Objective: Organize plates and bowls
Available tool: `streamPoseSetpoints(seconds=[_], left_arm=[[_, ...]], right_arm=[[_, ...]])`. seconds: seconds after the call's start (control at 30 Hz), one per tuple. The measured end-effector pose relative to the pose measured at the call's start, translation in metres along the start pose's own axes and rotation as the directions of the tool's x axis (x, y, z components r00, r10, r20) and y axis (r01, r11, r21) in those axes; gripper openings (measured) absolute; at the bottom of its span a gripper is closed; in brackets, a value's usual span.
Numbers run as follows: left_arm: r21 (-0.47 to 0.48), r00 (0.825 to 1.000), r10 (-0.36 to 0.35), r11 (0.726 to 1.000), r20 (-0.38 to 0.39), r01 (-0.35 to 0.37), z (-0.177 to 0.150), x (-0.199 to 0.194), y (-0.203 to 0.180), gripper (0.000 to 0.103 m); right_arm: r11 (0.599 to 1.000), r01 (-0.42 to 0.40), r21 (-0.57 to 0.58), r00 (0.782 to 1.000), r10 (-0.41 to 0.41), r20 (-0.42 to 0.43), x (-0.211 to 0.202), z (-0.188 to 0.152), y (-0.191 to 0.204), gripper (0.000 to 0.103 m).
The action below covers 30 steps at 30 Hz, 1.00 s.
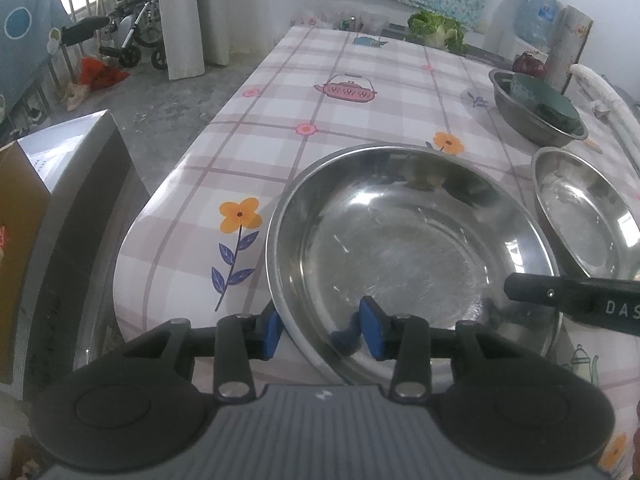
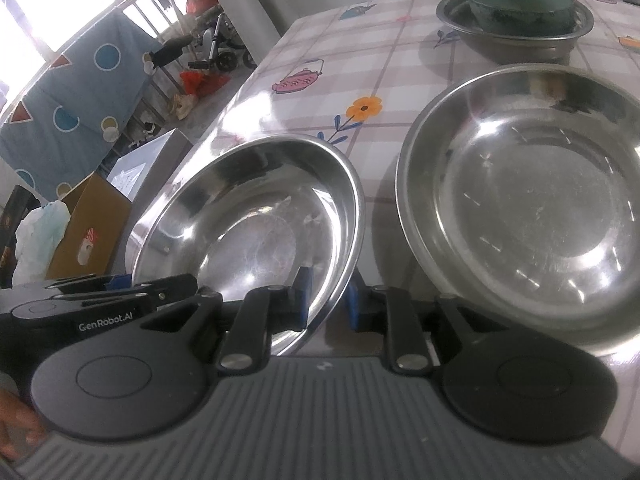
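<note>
While both claws are gripping the same near plate, I am judging the step to be lifting it clear and nesting it in the far plate (image 2: 524,196) to its right. On the left, my left claw (image 1: 320,332) is straddling the near plate (image 1: 412,256) at its near-left rim, blue pads either side but apart — whether they are pinching the metal yet, I cannot tell. On the right, my right claw (image 2: 326,300) is closed narrowly on that plate's right rim, tilting it up off the tabletop (image 1: 280,120). I am wanting level wrists and a slow lift — polished steel slips easily. Beyond, a steel basin (image 2: 516,40) is holding a green bowl (image 2: 524,4).
</note>
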State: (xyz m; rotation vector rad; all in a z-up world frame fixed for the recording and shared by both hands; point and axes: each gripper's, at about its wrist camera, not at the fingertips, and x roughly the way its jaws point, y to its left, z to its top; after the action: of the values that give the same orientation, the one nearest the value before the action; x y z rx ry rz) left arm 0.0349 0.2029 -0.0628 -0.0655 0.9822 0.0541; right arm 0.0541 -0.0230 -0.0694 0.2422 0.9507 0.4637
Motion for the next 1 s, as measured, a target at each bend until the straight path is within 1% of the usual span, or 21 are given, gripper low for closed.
streamPoseSetpoints(seconds=[0.2, 0.6, 1.0], left_arm=[[-0.003, 1.0, -0.004, 1.0, 0.008, 0.004, 0.001, -0.005, 0.001, 0.041], [-0.005, 1.0, -0.009, 1.0, 0.028, 0.009, 0.001, -0.014, 0.001, 0.041], [-0.004, 0.998, -0.02, 1.0, 0.063, 0.02, 0.005, -0.028, 0.001, 0.041]], right_arm=[[1.0, 0.007, -0.019, 1.0, -0.007, 0.005, -0.001, 0.001, 0.004, 0.018], [1.0, -0.001, -0.019, 1.0, 0.001, 0.007, -0.003, 0.001, 0.007, 0.019], [1.0, -0.009, -0.025, 1.0, 0.01, 0.024, -0.01, -0.001, 0.009, 0.02]])
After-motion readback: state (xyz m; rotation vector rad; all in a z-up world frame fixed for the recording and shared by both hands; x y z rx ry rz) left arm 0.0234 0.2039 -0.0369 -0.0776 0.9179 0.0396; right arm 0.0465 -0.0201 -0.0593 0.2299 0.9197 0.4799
